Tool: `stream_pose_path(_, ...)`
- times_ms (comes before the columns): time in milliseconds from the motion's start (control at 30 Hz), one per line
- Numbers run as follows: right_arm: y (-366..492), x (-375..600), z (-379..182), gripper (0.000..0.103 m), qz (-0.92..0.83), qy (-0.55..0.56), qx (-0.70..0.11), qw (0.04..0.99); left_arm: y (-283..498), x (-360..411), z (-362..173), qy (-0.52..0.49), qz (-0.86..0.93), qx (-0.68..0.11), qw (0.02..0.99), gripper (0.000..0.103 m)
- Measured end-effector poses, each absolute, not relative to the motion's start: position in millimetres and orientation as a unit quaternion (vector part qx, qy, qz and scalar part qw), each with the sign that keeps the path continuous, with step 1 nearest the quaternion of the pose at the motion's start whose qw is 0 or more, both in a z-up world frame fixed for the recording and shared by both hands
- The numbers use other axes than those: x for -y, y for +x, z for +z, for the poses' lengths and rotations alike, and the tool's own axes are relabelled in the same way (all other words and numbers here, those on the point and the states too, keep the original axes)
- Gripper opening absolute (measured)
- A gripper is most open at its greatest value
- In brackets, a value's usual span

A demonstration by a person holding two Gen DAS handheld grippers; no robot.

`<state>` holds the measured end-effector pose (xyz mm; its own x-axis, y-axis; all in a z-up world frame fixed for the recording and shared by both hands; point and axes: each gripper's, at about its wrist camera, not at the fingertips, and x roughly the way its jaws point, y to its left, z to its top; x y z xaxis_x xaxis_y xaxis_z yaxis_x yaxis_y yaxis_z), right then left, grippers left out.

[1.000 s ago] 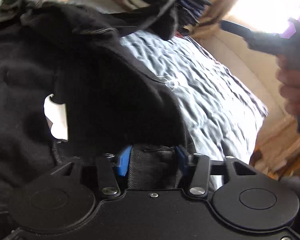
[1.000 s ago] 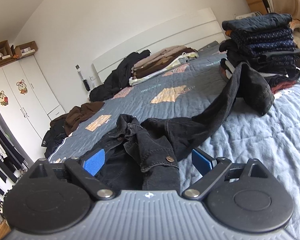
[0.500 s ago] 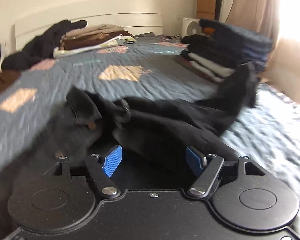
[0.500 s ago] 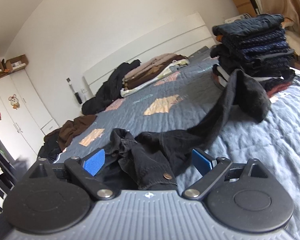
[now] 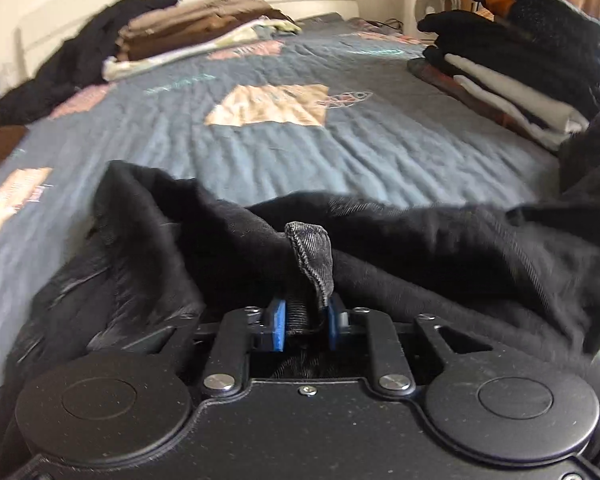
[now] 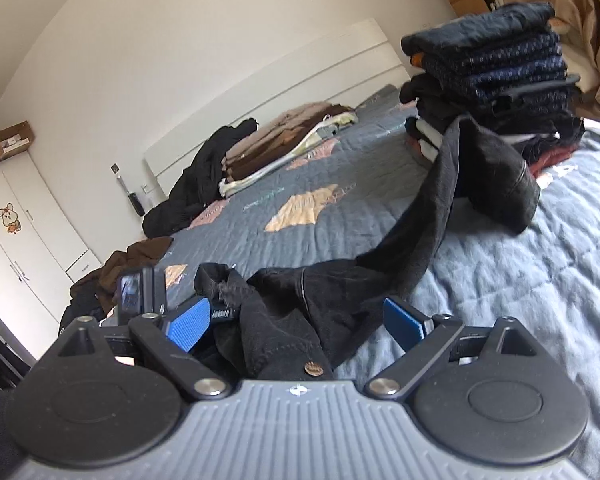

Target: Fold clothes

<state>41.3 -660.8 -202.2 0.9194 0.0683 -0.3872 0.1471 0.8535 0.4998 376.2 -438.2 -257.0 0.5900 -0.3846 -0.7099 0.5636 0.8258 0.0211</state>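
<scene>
A black denim garment (image 5: 440,248) lies crumpled on the blue quilted bed (image 5: 300,152). One long part of it (image 6: 432,208) stretches toward the folded pile. My left gripper (image 5: 305,325) is closing. Its blue pads (image 5: 278,326) pinch a raised fold with a stitched hem (image 5: 312,256). My right gripper (image 6: 296,322) stands open low over the same garment. A bunched part with a metal button (image 6: 311,368) lies between its wide-apart blue pads (image 6: 188,322), which do not touch it. A black device (image 6: 138,294), likely my left tool, shows at the left.
A tall pile of folded dark clothes (image 6: 496,68) stands at the right of the bed. Folded brown clothes (image 6: 288,140) and a black heap (image 6: 204,176) lie near the white headboard. Brown clothes (image 6: 140,252) sit at the left edge, by white wardrobes (image 6: 16,240).
The left view swung from close over the black cloth to looking across the bed. Its jaws went wide, then closed on a fold. The right gripper shifted slightly, still open.
</scene>
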Motion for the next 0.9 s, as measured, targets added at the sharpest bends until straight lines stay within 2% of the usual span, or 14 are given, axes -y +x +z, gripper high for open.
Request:
stream_pose_path(367,47.1,673.2,-219.1,0.093,-0.043,0.283,-0.202,0.937,443.6,544.9,-168.8,0.051,-0.340,-0.245,0.907,0.016)
stream_pose_path(433,46.7,676.3,-219.9,0.093,-0.052,0.285,-0.198,0.937,451.9,557.8,-169.8,0.059,-0.332,-0.215,0.916,0.006)
stream_pose_path(600,48.1,677.8,-221.0,0.093,-0.049,0.294,-0.197,0.934,451.0,546.1,-184.1,0.084,-0.321,-0.304,0.893,0.009)
stream_pose_path(633,48.2,677.0,-220.7,0.093,-0.047,0.291,-0.198,0.935,438.3,533.4,-181.6,0.089,-0.329,-0.297,0.892,0.012)
stream_pose_path(667,47.9,676.4,-220.2,0.093,-0.045,0.290,-0.199,0.935,424.1,514.6,-178.3,0.092,-0.334,-0.290,0.892,0.025)
stream_pose_path(700,47.6,676.5,-219.9,0.093,-0.044,0.292,-0.198,0.934,409.8,489.2,-174.7,0.095,-0.336,-0.286,0.892,0.049)
stream_pose_path(767,46.8,676.7,-219.0,0.093,-0.042,0.298,-0.197,0.933,376.5,433.5,-167.3,0.109,-0.338,-0.272,0.895,0.077)
stream_pose_path(900,46.8,671.7,-215.4,0.093,-0.033,0.301,-0.192,0.933,301.0,337.9,-152.4,0.181,-0.315,-0.259,0.895,0.076)
